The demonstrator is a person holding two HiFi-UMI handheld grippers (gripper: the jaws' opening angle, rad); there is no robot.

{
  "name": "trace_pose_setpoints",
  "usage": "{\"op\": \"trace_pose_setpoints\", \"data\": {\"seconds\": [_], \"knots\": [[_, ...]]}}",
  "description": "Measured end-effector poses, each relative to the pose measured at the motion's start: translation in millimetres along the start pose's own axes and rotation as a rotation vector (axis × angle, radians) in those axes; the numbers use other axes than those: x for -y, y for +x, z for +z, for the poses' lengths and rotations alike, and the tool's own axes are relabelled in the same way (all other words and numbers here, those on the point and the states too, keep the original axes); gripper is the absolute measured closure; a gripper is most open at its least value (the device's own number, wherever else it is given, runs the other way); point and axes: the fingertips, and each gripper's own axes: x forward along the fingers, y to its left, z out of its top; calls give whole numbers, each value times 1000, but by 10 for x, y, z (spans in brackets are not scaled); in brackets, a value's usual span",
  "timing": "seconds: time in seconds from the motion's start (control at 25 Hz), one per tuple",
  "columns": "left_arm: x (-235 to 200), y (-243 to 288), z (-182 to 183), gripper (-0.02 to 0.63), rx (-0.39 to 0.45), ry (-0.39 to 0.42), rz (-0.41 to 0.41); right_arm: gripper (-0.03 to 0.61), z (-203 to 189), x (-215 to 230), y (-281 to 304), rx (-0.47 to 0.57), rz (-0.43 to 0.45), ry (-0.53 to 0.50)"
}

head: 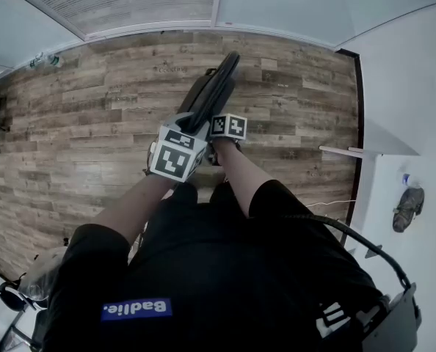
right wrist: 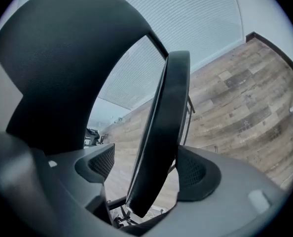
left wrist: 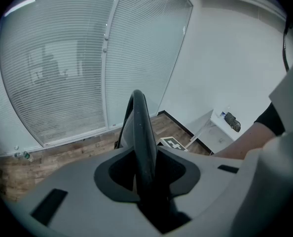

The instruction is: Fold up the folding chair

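Close at the person's waist the left gripper [left wrist: 145, 177] bites the thin rim of the chair [head: 214, 86], the right gripper [right wrist: 151, 177] holds its jaws apart round the panel (one pad clear), and beyond, over the floor [head: 93, 123], that stiff, likely awkward frame wants both rim grips.

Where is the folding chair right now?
Head view, centre: the folding chair is edge-on over the wood floor, its near end at the left gripper and right gripper.
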Motion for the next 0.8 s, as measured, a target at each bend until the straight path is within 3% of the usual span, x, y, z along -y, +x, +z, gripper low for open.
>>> {"op": "trace_pose_setpoints", "data": {"seconds": [0.36, 0.8], "knots": [[-243, -154, 34, 529, 0, 30, 32, 216, 133, -482, 281, 10, 33, -50], [-627, -280, 75, 537, 2, 42, 57, 234, 175, -696, 420, 12, 3, -101]]}}
